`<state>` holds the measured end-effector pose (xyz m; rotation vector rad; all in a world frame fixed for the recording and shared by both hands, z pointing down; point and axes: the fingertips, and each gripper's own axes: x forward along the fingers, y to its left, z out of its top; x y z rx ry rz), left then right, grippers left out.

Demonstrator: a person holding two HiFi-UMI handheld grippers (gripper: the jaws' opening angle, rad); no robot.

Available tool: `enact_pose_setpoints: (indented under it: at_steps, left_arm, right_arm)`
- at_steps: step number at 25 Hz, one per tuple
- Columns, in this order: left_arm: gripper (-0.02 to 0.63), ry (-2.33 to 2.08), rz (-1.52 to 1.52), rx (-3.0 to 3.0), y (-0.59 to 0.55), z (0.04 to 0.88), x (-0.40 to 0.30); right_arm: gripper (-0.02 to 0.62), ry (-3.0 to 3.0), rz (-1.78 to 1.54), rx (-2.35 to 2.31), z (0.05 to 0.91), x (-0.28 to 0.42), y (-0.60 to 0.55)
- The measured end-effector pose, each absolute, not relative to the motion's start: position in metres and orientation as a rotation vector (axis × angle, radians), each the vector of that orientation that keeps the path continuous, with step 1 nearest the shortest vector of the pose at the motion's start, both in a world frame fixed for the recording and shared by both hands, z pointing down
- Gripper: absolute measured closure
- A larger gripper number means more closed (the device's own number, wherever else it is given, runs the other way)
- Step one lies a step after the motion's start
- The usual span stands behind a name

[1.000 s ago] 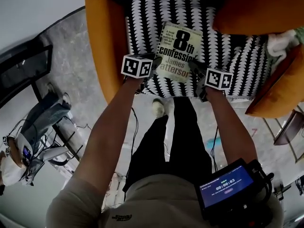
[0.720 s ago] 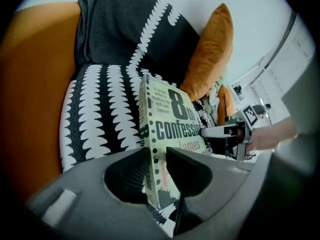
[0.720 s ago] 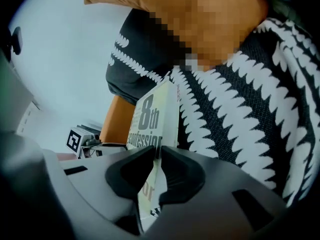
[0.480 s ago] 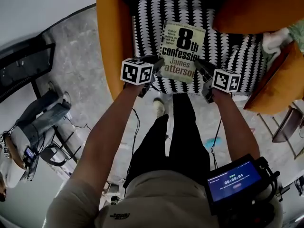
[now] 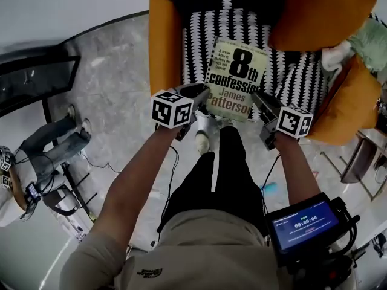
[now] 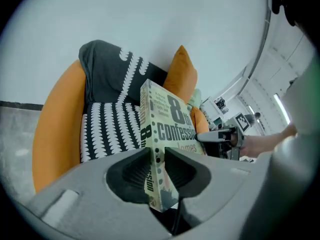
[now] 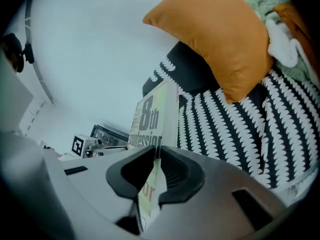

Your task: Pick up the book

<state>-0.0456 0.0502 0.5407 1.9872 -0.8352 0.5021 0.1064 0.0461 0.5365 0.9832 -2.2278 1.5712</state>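
Note:
The book (image 5: 237,77), a pale paperback with black title print, is held between my two grippers above the black-and-white patterned seat (image 5: 199,41) of an orange armchair. My left gripper (image 5: 202,93) grips its left near corner; in the left gripper view its jaws are closing, and the pads (image 6: 135,171) press on the spine of the book (image 6: 167,129). My right gripper (image 5: 257,98) holds the right near corner. In the right gripper view the pads (image 7: 175,171) pinch the edge of the book (image 7: 150,119). The book's near end sticks out past the seat's front edge.
An orange cushion (image 5: 314,17) leans at the chair's back right, and another orange seat (image 5: 351,107) with a pale cloth (image 5: 335,56) stands to the right. The orange arm (image 5: 163,47) flanks the seat. My legs and a shoe (image 5: 202,139) are below the book. A person sits at far left (image 5: 36,162).
The book's near end has come up off the seat and toward me with both grippers on it. The camera view has swung left, so the chair sits further right.

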Motion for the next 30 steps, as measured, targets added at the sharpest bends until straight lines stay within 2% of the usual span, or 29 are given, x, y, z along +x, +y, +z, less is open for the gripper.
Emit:
enact_pose_setpoints:
  at_steps: [7, 10, 12, 30]
  left_arm:
    - [0.512, -0.861, 0.459, 1.96, 0.051, 0.541, -0.018]
    - [0.514, -0.837, 0.744, 1.851, 0.07, 0.532, -0.063]
    - [0.515, -0.833, 0.804, 1.814, 0.063, 0.531, -0.059]
    - [0.52, -0.826, 0.704, 1.917, 0.05, 0.52, -0.044]
  right_arm:
    - [0.546, -2.279, 1.602, 0.942, 0.533, 0.134, 0.037]
    - [0.546, -2.237, 1.989, 0.926, 0.557, 0.089, 0.072]
    - [0.546, -2.227, 2.093, 0.909, 0.563, 0.092, 0.068]
    - [0.552, -2.336, 1.909, 1.03, 0.536, 0.111, 0.053]
